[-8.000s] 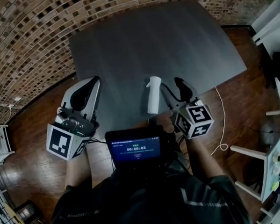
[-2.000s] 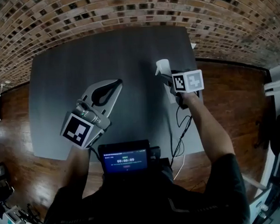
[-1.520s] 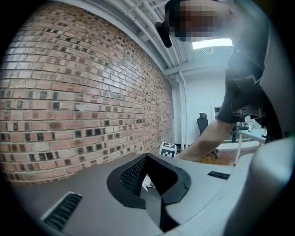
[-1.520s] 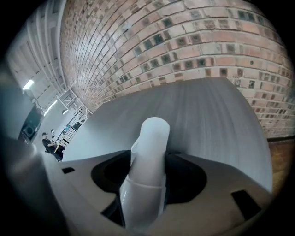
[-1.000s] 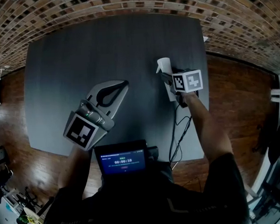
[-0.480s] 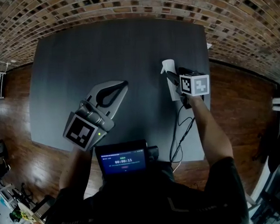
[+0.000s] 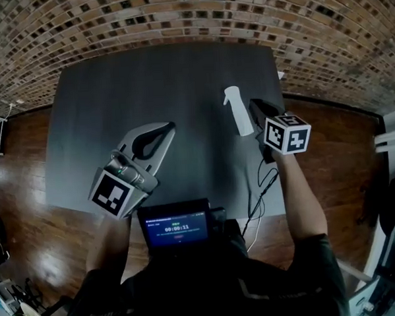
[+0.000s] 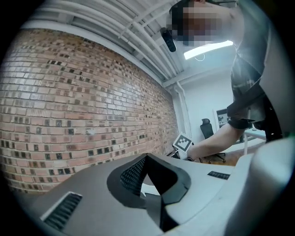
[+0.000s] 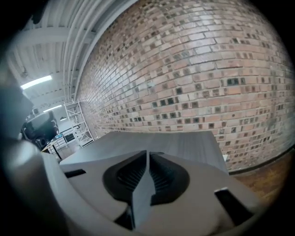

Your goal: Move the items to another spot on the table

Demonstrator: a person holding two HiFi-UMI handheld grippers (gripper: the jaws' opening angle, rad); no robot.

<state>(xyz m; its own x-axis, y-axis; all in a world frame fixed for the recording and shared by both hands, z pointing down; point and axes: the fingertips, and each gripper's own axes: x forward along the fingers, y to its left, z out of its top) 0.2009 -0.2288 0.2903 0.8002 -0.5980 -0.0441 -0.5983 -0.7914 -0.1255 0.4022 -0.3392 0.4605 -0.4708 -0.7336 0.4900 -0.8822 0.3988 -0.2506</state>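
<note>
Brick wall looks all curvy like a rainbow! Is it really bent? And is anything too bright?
Head view: the red-brown brick wall only arches because the wide lens bends straight lines, and the dark grey table bows at its edges too. Left gripper view: the white ceiling strip light glares. Right gripper view: the corners fade into a dark round border.

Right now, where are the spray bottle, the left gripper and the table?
spray bottle [image 7: 240,117], head view, middle of its body.
left gripper [image 7: 169,127], head view, between its fingertips.
table [image 7: 115,92], head view, bare top, far left part.
</note>
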